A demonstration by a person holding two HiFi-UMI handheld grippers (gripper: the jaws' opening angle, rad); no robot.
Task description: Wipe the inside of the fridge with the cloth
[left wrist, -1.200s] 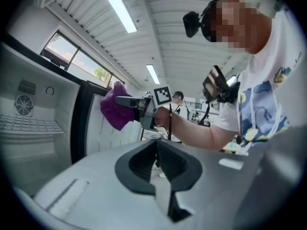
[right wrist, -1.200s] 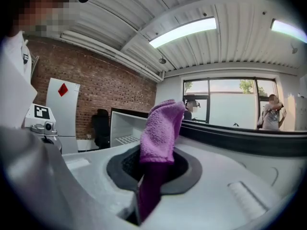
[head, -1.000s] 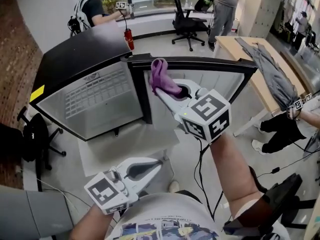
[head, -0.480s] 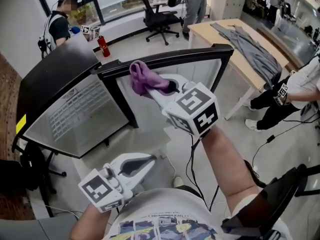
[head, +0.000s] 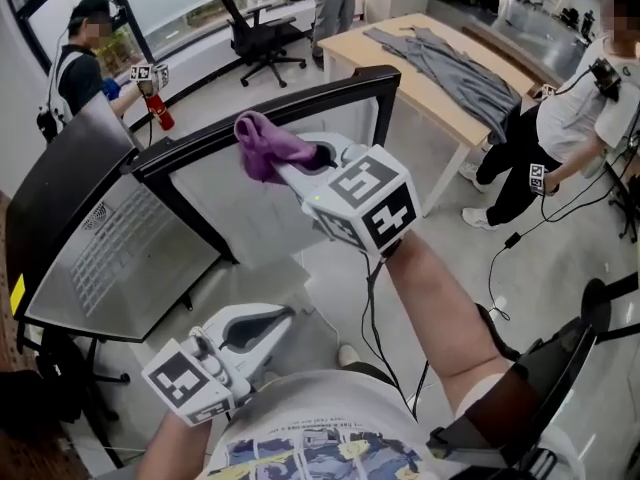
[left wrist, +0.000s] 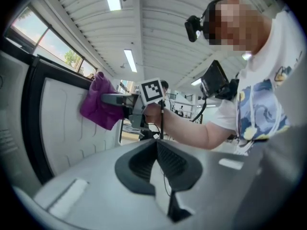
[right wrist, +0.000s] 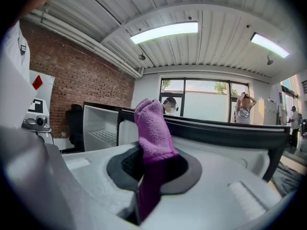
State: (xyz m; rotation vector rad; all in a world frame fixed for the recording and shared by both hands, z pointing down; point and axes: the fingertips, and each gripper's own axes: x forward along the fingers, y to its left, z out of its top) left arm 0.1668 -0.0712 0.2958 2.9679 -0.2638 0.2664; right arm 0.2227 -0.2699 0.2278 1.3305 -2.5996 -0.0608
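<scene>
The cloth [head: 262, 146] is fuzzy matt terry, the fridge door [head: 250, 218] smooth white plastic framed in glossy black.

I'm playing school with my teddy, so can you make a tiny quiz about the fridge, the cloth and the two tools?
1. Pick one: which tool holds the purple cloth? A) the left tool B) the right tool C) neither
2. True or false: the left tool is holding something.
3. Fill the gap: the door of the fridge is ___.

Key
1. B, the cloth is pinched in the right tool.
2. False, the left tool is shut with nothing in it.
3. Open.
</scene>
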